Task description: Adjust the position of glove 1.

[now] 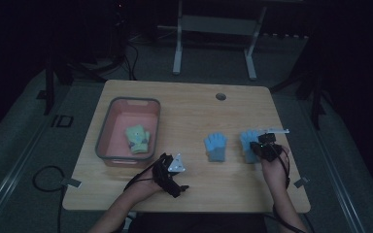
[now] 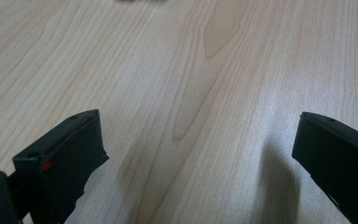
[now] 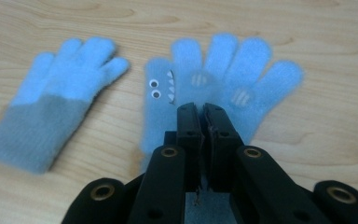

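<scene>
Wooden table [image 1: 189, 102] | right gripper [image 3: 200, 109] jaws pinched on cuff of fuzzy blue monster-face glove [image 3: 223, 70], fingers pointing away | left gripper [image 2: 196, 154] jaws apart, nothing between | plain blue glove [image 3: 56, 98] just beside.

A light wooden table with rounded corners [image 1: 189, 104] stands on grey carpet [image 1: 19, 145] in a dim room; a white metal frame [image 1: 213, 36] stands behind it.

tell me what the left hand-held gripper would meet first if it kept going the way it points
Probably just the bare wooden table: the left hand-held gripper stands open with only wood grain ahead.
</scene>
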Demonstrator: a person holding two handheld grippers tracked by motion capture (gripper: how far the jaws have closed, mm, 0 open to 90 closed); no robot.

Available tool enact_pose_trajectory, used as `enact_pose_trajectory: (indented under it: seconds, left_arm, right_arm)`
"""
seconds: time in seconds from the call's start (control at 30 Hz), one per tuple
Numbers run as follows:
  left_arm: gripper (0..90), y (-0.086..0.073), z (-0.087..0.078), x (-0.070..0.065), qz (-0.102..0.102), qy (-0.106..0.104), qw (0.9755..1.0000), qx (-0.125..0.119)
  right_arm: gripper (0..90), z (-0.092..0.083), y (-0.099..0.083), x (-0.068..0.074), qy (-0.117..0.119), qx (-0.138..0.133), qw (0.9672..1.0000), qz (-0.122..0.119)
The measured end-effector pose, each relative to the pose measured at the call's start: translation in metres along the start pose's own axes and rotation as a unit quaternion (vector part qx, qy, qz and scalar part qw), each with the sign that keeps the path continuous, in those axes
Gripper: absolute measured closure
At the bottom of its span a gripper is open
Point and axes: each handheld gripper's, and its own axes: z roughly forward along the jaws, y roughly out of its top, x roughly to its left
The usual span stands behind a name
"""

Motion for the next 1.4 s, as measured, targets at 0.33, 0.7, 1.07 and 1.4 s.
enact_pose_trajectory:
  seconds: [0.33,0.7,1.07,1.4]
  left_arm:
    - [2.1,0.000,0.001,-0.002,0.005,0.000,1.0000,0.003]
    - [2.1,-0.002,0.001,-0.001,0.006,0.000,1.0000,0.005]
    - [2.1,-0.002,0.001,-0.001,0.001,-0.001,1.0000,0.002]
    - [2.1,-0.003,0.001,-0.001,0.003,-0.001,1.0000,0.003]
  right_arm:
    - [80.5,0.030,-0.008,0.006,-0.012,0.023,0.9995,0.017]
    - [60.9,0.023,-0.006,-0.011,0.032,0.030,0.9969,-0.066]
    - [59.3,0.023,-0.005,-0.035,0.132,0.014,0.9745,-0.181]
    - [60.5,0.038,-0.011,-0.040,0.159,0.025,0.9688,-0.189]
